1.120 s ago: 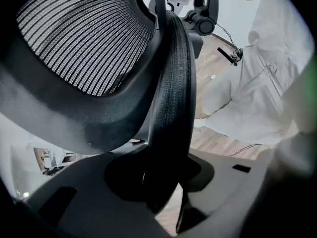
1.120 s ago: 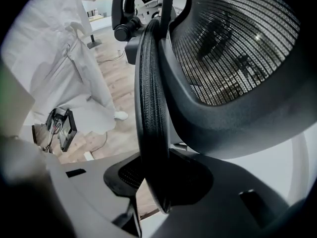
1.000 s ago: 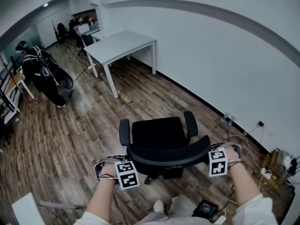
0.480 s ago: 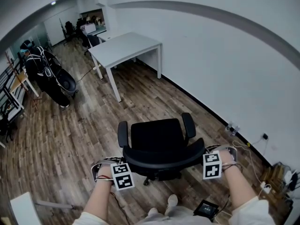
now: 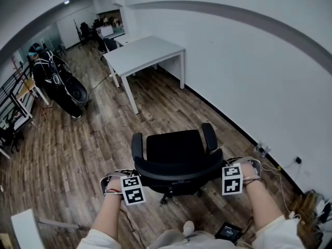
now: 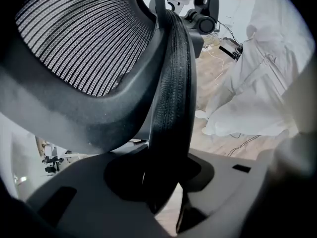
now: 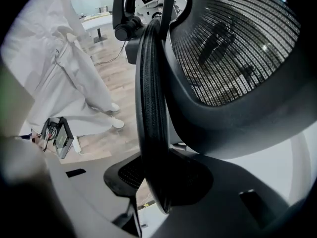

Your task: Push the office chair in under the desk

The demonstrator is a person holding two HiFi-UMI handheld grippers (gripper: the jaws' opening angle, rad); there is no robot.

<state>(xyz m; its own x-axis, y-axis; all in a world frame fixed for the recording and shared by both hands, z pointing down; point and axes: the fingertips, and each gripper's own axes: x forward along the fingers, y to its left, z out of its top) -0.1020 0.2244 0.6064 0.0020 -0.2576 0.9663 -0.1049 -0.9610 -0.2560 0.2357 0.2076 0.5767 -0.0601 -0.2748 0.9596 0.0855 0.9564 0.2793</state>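
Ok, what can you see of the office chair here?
The office chair is black, with a seat, two armrests and a curved mesh backrest edged by a ribbed rim. It stands upright on the wood floor, facing the white desk and well short of it. The left tool and right tool each clamp the backrest rim at opposite ends.
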